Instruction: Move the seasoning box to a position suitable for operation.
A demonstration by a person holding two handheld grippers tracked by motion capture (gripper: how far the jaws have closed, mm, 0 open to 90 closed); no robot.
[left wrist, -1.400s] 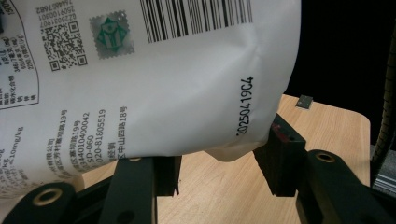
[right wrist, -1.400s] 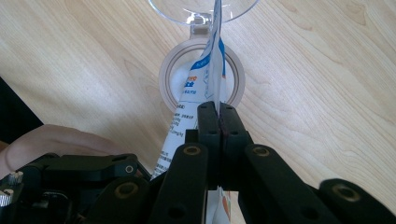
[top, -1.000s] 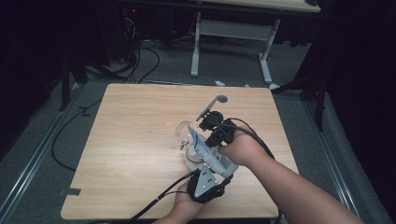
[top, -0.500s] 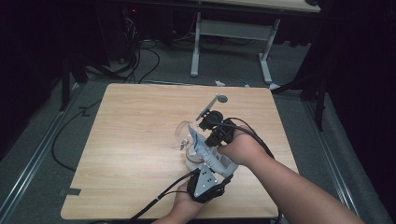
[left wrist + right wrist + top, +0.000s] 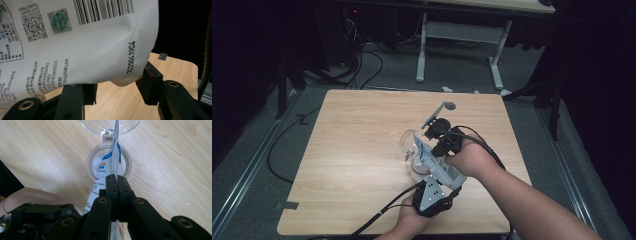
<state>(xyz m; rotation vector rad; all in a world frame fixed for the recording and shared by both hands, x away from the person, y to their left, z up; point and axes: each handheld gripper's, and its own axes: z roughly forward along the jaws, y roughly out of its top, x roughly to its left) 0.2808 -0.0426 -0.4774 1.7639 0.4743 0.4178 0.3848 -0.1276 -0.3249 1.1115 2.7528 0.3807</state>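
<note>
Nearest to me, my left gripper [image 5: 113, 93] has its jaws part open around the bottom end of a white pouch [image 5: 82, 42]; the right pad touches the pouch's rounded corner, but I cannot tell whether the left pad presses it, so I cannot say the grip is firm. The writing on the pouch is clear here: a barcode along the top, a QR code, a green square seal, the stamped code 2025041904, and the numbers 020-81805519 and SD-060 beside lines of Chinese print. My right gripper [image 5: 117, 181] has its jaws closed tight on the pouch's thin top edge, which runs out ahead of the tips with blue print on it. Just beyond those tips a white ring-shaped lid [image 5: 108, 165] lies flat on the wooden table [image 5: 170, 160], and past it stands a clear glass cup [image 5: 110, 126]. From the high view, the pouch [image 5: 434, 165] hangs between both grippers over the table's near middle.
</note>
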